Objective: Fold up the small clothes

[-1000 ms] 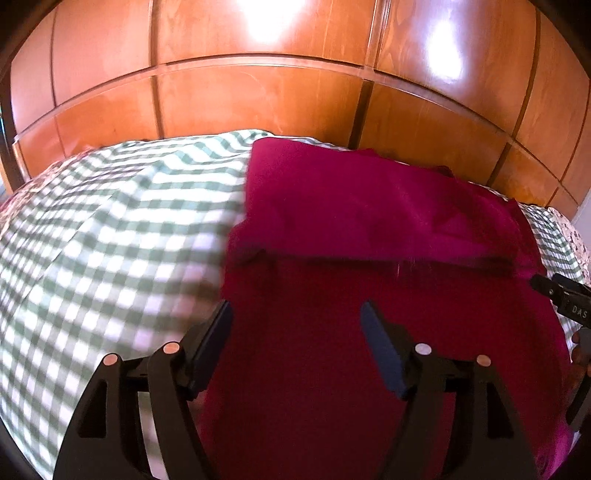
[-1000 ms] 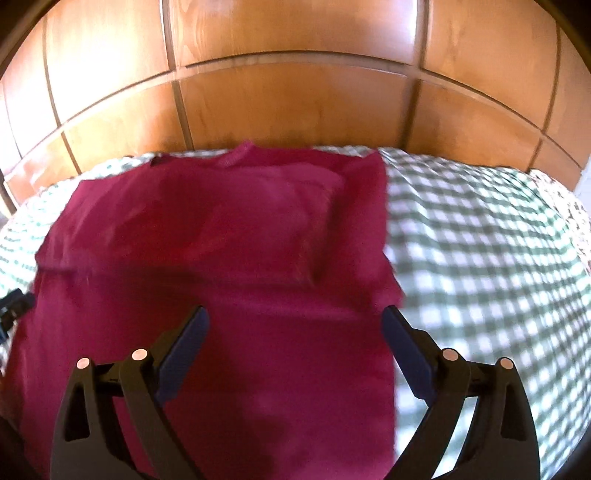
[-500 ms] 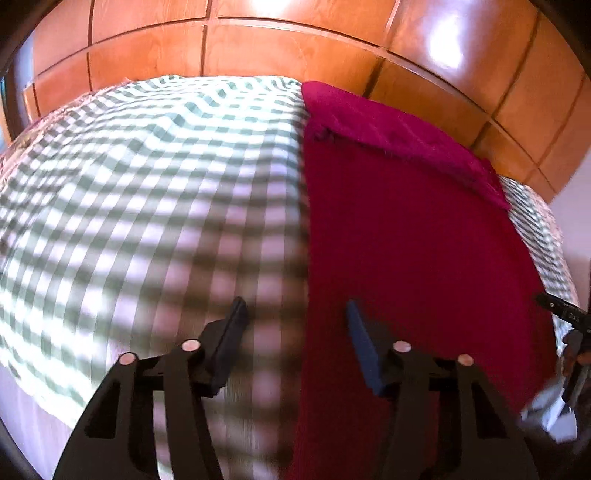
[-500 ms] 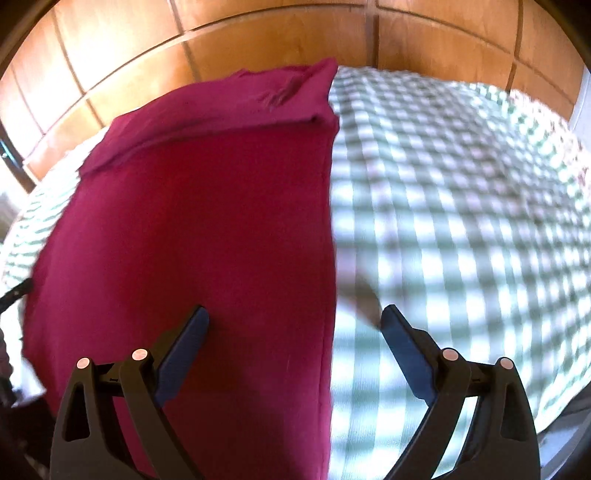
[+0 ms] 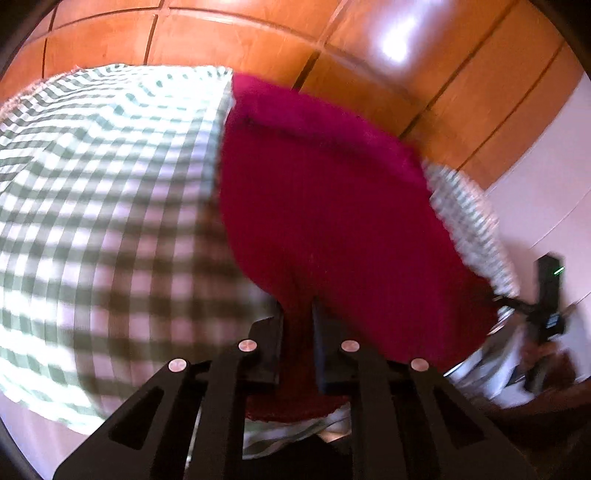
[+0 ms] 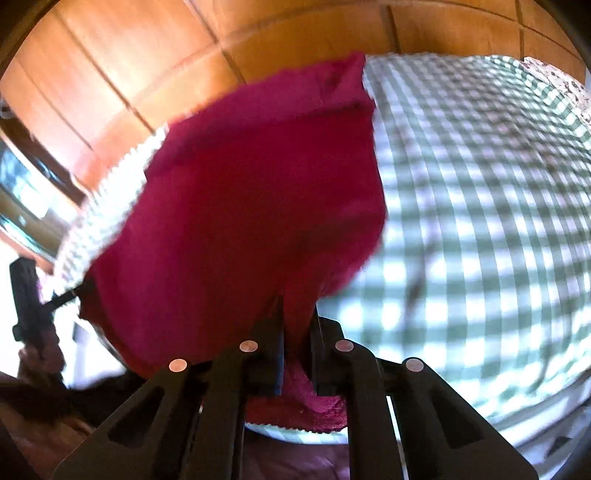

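Note:
A magenta garment (image 5: 325, 192) lies on a green-and-white checked bedcover (image 5: 92, 206), its far end folded over near the headboard. My left gripper (image 5: 298, 314) is shut on the garment's near left corner and lifts it. In the right wrist view my right gripper (image 6: 298, 306) is shut on the near right corner of the same garment (image 6: 251, 192), with the hem bunched between the fingers. The near edge hangs raised between both grippers. Each gripper shows at the edge of the other's view, the right one (image 5: 546, 295) and the left one (image 6: 26, 299).
A polished wooden panelled headboard (image 5: 258, 33) runs along the far side of the bed. The checked bedcover (image 6: 480, 206) spreads wide to the right of the garment. The bed's near edge lies just below the grippers. A white wall (image 5: 535, 192) is at the right.
Both grippers went from open above the garment to shut on its near corners. They pulled back to the near edge and lifted the hem off the bedcover.

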Demonstrator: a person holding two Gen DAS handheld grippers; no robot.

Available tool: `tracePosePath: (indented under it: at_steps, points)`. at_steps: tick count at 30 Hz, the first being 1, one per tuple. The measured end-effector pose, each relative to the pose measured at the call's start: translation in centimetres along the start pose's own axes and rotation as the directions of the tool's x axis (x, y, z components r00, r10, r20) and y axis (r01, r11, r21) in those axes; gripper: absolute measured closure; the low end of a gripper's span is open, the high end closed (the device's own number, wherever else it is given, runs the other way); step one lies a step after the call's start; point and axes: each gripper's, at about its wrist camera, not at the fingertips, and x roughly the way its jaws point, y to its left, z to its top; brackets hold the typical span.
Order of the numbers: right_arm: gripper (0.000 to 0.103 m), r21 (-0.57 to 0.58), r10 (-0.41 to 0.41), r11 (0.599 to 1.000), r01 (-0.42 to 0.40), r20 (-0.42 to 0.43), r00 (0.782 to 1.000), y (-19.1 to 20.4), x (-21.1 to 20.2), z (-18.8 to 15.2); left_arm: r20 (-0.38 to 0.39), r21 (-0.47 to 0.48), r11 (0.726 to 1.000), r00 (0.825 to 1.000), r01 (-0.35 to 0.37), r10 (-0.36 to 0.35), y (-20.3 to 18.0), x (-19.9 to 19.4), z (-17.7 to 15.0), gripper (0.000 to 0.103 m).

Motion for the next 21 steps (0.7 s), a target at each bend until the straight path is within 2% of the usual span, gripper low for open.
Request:
tracePosePath:
  at_steps: [3, 6, 13, 15, 16, 17, 18, 19, 20, 21]
  points:
    - [0.094, 0.039, 0.031, 0.999, -0.033, 0.055, 0.998, -0.4, 0.4, 2.9, 0.054, -0.049, 0.996, 0.996, 0.079, -0.076, 0.6, -0.5, 3.2, 0.091]
    - [0.094, 0.069, 0.021, 0.997, -0.028, 0.092, 0.996, -1.2, 1.4, 5.9, 0.076, -0.071, 0.992, 0.992, 0.107, -0.102, 0.9, 0.5, 6.1, 0.091]
    - [0.094, 0.126, -0.029, 0.992, 0.016, 0.101, 0.995, -3.3, 4.9, 12.4, 0.075, -0.139, 0.99, 0.997, 0.027, -0.016, 1.9, 6.3, 13.4, 0.091]
    - [0.091, 0.147, -0.022, 0.989, 0.005, 0.114, 0.993, -4.1, 5.5, 13.9, 0.074, -0.178, 0.984, 0.997, -0.004, 0.017, 2.9, 7.5, 15.0, 0.085]
    - [0.078, 0.169, 0.01, 0.985, -0.031, 0.12, 0.993, -4.6, 5.7, 14.7, 0.085, -0.194, 0.981, 0.996, -0.016, 0.033, 3.6, 7.7, 15.6, 0.083]
    - [0.047, 0.188, 0.038, 0.98, -0.061, 0.125, 0.991, -4.9, 5.7, 15.0, 0.1, -0.212, 0.976, 0.993, -0.043, 0.065, 4.2, 7.7, 15.9, 0.069]
    - [0.027, 0.215, 0.046, 0.973, -0.078, 0.147, 0.988, -5.2, 5.5, 15.3, 0.109, -0.234, 0.97, 0.99, -0.063, 0.091, 4.9, 7.5, 16.1, 0.049]
    - [0.008, 0.243, 0.013, 0.968, -0.061, 0.196, 0.98, -5.5, 4.8, 15.4, 0.12, -0.252, 0.966, 0.989, -0.057, 0.089, 5.3, 7.4, 16.6, 0.044]
    - [0.009, 0.256, 0.001, 0.965, -0.064, 0.24, 0.971, -5.9, 4.1, 15.3, 0.134, -0.276, 0.96, 0.987, -0.047, 0.087, 6.1, 7.0, 16.5, 0.044]
    - [0.009, 0.262, 0.012, 0.962, -0.078, 0.244, 0.97, -6.3, 3.9, 15.2, 0.135, -0.287, 0.956, 0.986, -0.055, 0.097, 6.8, 6.6, 16.1, 0.044]
